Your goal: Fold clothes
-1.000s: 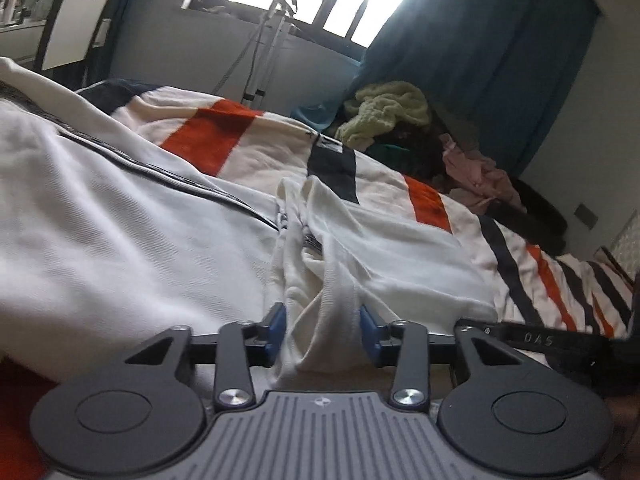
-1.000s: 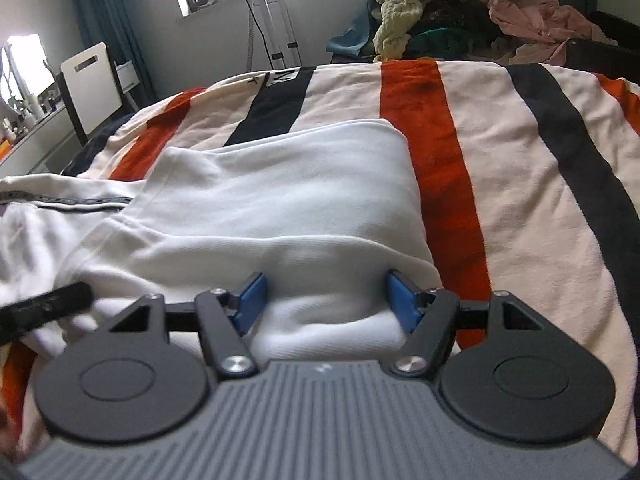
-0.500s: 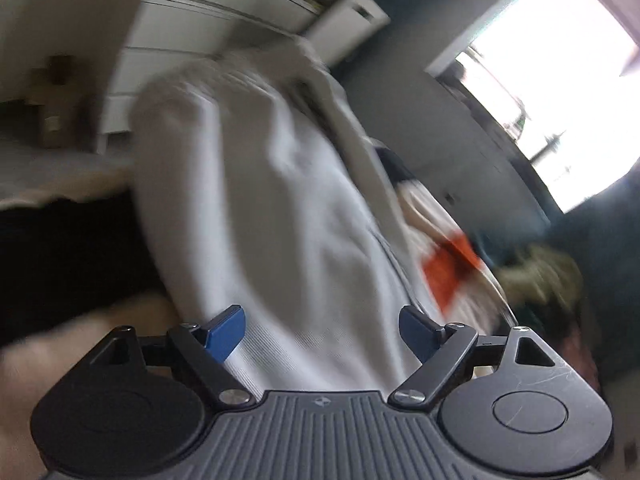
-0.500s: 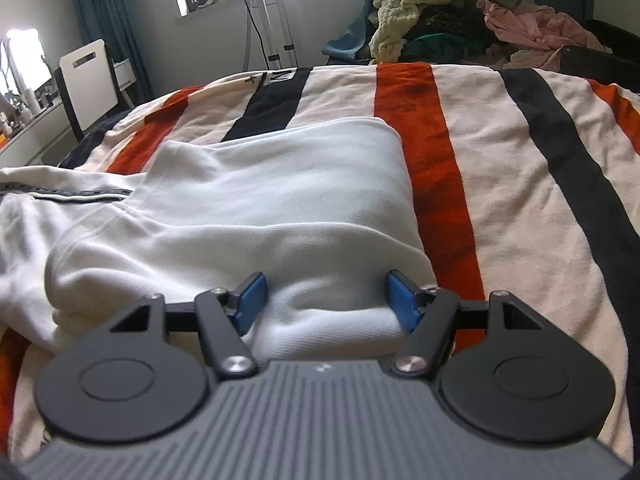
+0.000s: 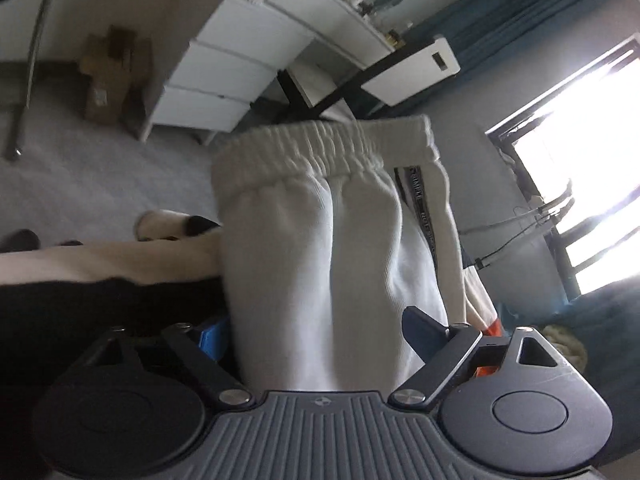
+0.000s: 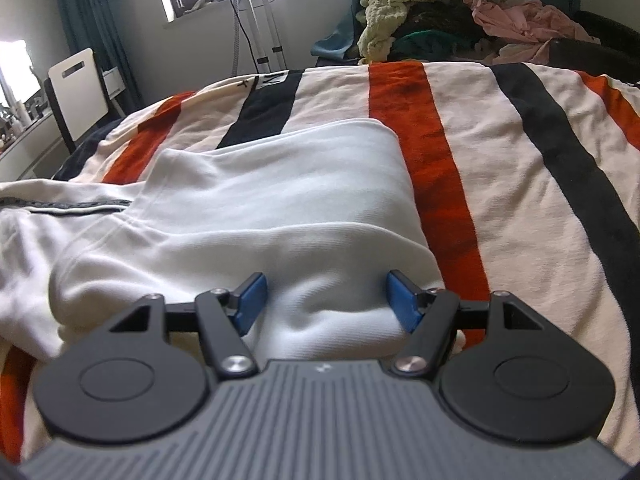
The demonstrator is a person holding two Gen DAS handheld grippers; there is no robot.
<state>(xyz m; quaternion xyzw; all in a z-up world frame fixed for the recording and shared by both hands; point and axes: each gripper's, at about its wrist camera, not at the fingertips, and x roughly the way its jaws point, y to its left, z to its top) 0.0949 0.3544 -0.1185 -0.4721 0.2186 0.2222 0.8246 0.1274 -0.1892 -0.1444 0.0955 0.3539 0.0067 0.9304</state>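
- The left wrist view is showing what the right one is not: the white sweatpants [image 5: 332,240] with the elastic waistband at the far end and a dark lettered side stripe running along one edge; beyond them are showing a white drawer unit [image 5: 224,76], a white chair [image 5: 416,68], a grey carpet and a bright window [image 5: 580,168]; the whole view is tilting hard
- The right wrist view is showing the striped bedspread [image 6: 500,152] in cream, orange and black, with the white garment lying folded on it; a pile of clothes [image 6: 440,12] is sitting past the far edge of the bed
- The left gripper [image 5: 316,332] is keeping its blue-padded fingers spread wide; the cloth is running between them, and whether the pads are touching it I cannot tell
- The right gripper [image 6: 326,300] is likewise holding its fingers apart, straddling a bulge of the folded edge without squeezing it
- The fabric is looking thick and ribbed, softly creased, with the stripe lying flat on the left part on the bed
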